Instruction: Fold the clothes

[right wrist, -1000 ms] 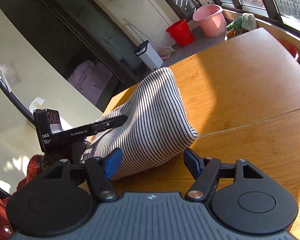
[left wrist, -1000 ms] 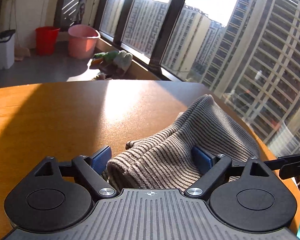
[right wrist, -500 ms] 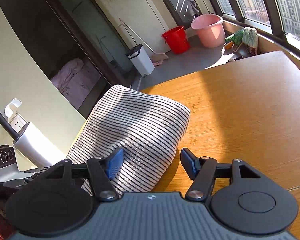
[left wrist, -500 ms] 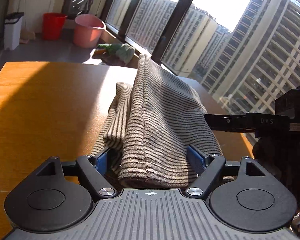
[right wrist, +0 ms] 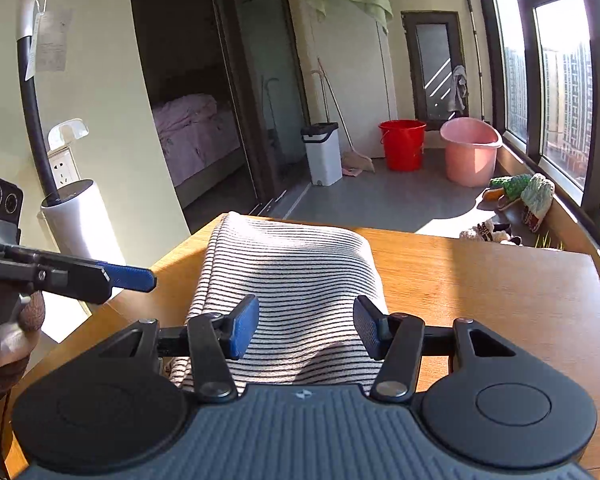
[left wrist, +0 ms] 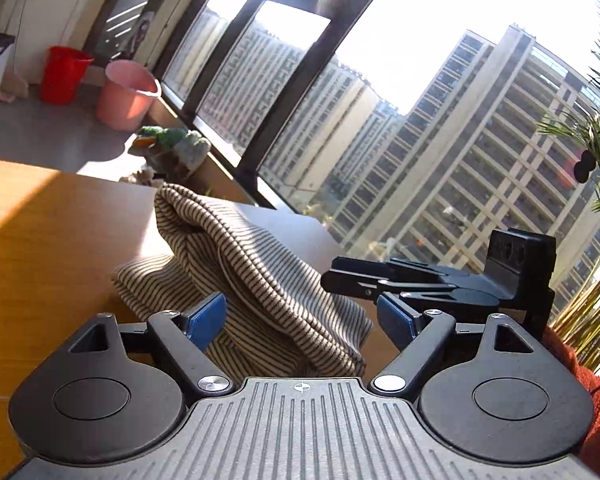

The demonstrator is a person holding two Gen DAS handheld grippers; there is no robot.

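The left gripper (left wrist: 302, 318) stands wide open, its blue-padded fingers (left wrist: 206, 318) spread on either side of a beige knitted garment with thin dark stripes (left wrist: 256, 276) without pinching it. The garment lies bunched on the orange-brown wooden tabletop (left wrist: 52, 264), directly ahead of and between the left gripper's fingers, with one fold humped up ahead of it and a flatter layer spread to the left of that hump. The right gripper (left wrist: 340, 276) shows to the right of the left one, just beside the cloth.

From the right wrist, the right gripper (right wrist: 306, 326) is also open, its fingers (right wrist: 244, 326) parted around the near end of the same striped garment (right wrist: 292, 264), which runs straight ahead from it as a smooth folded strip on the tabletop (right wrist: 500, 292). Whether its pads press the cloth cannot be told. The left gripper (right wrist: 128, 278) reaches in from the left, clear of the fabric.

Far ahead on the floor stand a red plastic bucket (right wrist: 402, 144) and a pink plastic bucket (right wrist: 470, 150).
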